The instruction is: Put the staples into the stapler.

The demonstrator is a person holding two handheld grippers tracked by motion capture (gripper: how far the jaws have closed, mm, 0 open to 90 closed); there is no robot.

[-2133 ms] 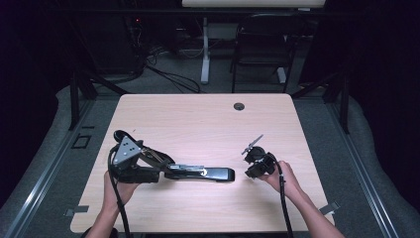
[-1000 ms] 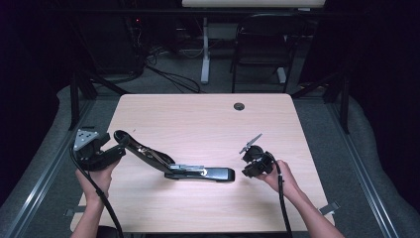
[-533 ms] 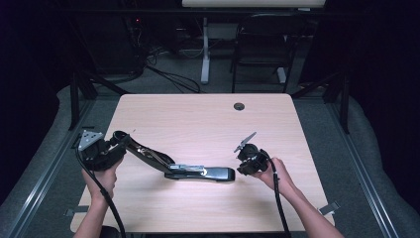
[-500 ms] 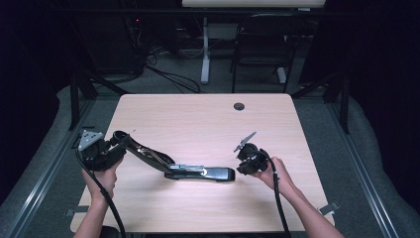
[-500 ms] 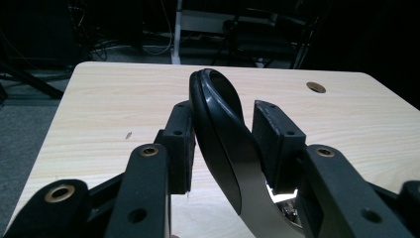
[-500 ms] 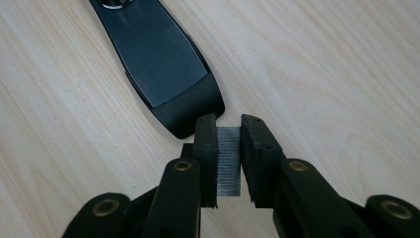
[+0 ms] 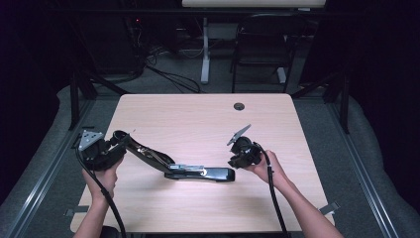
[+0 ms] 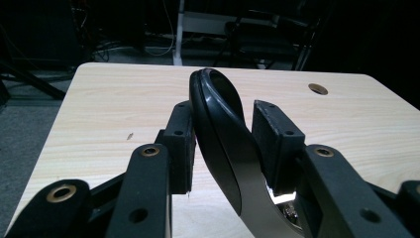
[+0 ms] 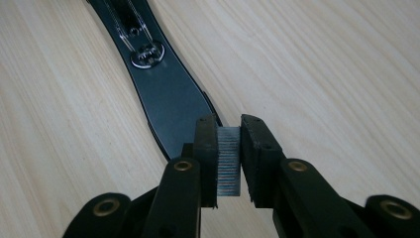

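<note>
The stapler (image 7: 173,166) lies opened out on the pale wooden table (image 7: 198,114), its black base near the front edge at the middle, its lifted arm slanting up toward the left edge. The left gripper (image 7: 115,147) has its jaws clamped on that arm's rounded black end. The right gripper (image 7: 235,161), just past the base's right end, pinches a small grey strip of staples (image 9: 229,161). A grommet hole (image 7: 239,106) sits near the far edge. Beyond stand a dark chair (image 7: 262,44), desk legs and cables; the room is too dim for detail. No writing is legible.
</note>
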